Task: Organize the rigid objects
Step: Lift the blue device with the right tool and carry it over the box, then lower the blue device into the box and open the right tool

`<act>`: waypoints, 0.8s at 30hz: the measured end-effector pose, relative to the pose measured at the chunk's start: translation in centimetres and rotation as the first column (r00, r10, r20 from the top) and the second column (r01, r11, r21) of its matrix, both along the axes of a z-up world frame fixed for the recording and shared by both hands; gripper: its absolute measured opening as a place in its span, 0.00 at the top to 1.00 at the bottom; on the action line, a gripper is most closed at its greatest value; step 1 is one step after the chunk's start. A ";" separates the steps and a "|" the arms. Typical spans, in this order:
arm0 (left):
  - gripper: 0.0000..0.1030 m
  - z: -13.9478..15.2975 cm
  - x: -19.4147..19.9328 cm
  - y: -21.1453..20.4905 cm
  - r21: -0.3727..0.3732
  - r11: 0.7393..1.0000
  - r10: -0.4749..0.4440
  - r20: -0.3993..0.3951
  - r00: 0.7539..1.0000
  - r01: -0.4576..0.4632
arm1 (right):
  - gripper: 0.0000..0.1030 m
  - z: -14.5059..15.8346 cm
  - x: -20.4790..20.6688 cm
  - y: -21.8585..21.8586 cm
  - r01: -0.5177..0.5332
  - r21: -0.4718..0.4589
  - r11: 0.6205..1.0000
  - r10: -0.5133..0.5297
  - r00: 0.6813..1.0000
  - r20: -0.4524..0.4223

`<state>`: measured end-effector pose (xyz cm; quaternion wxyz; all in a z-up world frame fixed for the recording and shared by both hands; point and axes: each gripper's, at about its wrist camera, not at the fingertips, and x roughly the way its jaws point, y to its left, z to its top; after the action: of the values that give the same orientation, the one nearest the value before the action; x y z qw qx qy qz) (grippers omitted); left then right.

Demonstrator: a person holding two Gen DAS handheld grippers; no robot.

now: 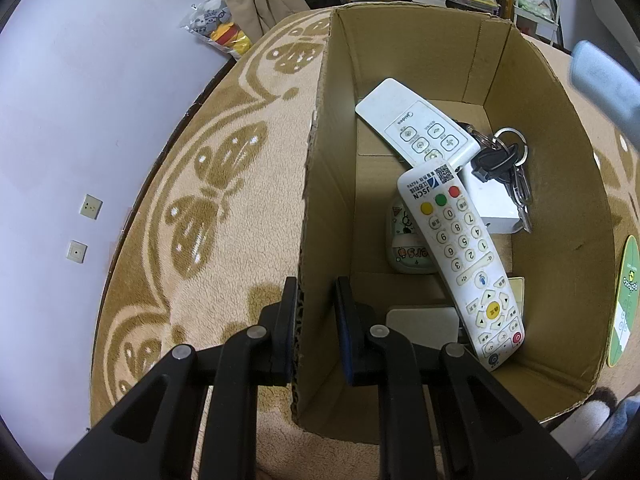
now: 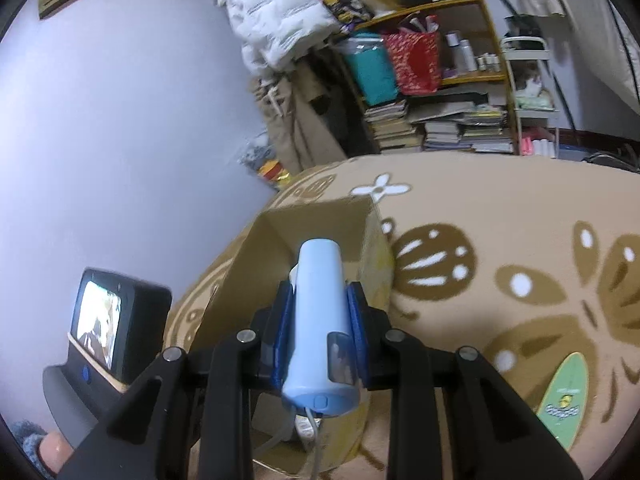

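An open cardboard box (image 1: 540,184) stands on a tan patterned blanket (image 1: 224,184). Inside lie a white numbered remote (image 1: 464,256), a white air-conditioner remote (image 1: 412,120), a bunch of keys (image 1: 508,160), a white block and a small decorated case (image 1: 408,248). My left gripper (image 1: 316,316) straddles the box's left wall, one finger outside, one inside, closed on it. My right gripper (image 2: 320,320) is shut on a light blue handheld device (image 2: 320,308), held above the box (image 2: 280,232). The device's tip shows at the upper right of the left wrist view (image 1: 604,84).
A green oval sticker (image 2: 564,396) lies on the blanket right of the box. A small screen device (image 2: 108,320) stands at the left. Shelves with books and bags (image 2: 432,80) and a pale wall (image 2: 120,120) lie beyond the blanket.
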<state>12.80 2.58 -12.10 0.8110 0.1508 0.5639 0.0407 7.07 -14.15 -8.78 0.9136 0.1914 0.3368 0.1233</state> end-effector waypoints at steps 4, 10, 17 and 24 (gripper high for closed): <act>0.84 0.0 0.0 0.0 0.000 1.000 0.000 0.000 1.000 0.000 | 0.72 -0.7 0.0 0.9 -0.024 -0.016 1.000 0.023 1.000 -0.018; 0.84 0.0 0.0 0.0 0.000 1.000 0.000 0.000 1.000 0.000 | 0.72 -1.4 -0.1 2.4 -0.061 -0.070 0.996 0.059 0.998 -0.029; 0.84 0.0 0.0 -0.1 -0.001 1.000 0.001 0.000 1.000 -0.001 | 0.72 -2.1 0.4 2.5 -0.071 -0.099 0.993 0.065 0.996 -0.067; 0.84 0.0 0.0 -0.1 -0.005 1.000 0.002 -0.002 1.000 -0.002 | 0.71 -1.6 0.1 2.6 -0.073 -0.084 0.994 0.069 0.997 -0.046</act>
<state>12.76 2.51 -12.10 0.8108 0.1479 0.5648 0.0401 7.13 -11.54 -10.37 0.9086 0.1424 0.3679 0.1370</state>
